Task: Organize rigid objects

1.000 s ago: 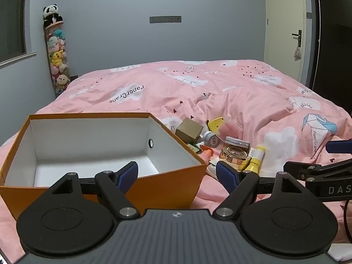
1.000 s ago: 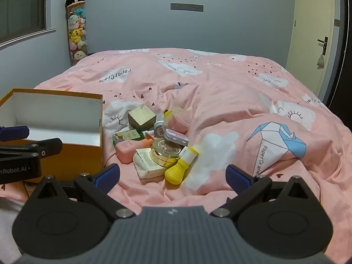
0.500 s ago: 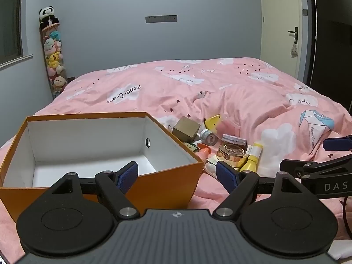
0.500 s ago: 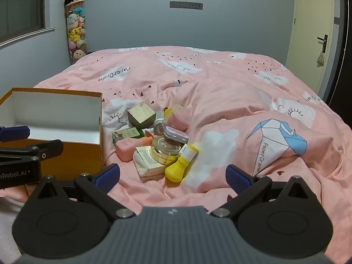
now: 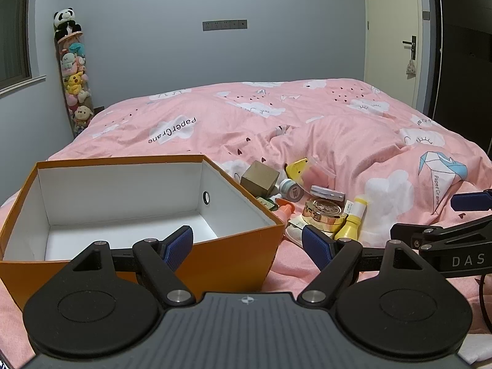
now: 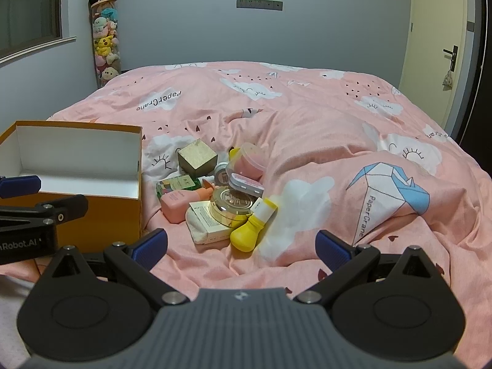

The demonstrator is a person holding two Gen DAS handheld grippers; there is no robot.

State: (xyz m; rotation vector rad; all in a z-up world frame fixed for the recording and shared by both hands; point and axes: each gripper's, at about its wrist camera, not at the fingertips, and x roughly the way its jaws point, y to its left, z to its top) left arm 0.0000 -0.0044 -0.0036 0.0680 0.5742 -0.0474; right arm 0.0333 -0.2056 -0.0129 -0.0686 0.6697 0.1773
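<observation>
I have both grippers spread wide and empty: my left gripper [image 5: 247, 241] hangs over the near rim of the orange box [image 5: 233, 261], my right gripper [image 6: 241, 244] over the pink bed cover [image 6: 323, 129] just near of the pile. The box sits open on the left of the bed, its white inside bare. Just right of it lies the clutter: a tan cube box [image 6: 197, 157] at the far side, a pink bottle [image 6: 181, 204], a gold round tin [image 6: 232, 204] atop a white carton [image 6: 209, 226], and 1 yellow bottle [image 6: 250, 230] nearest me.
</observation>
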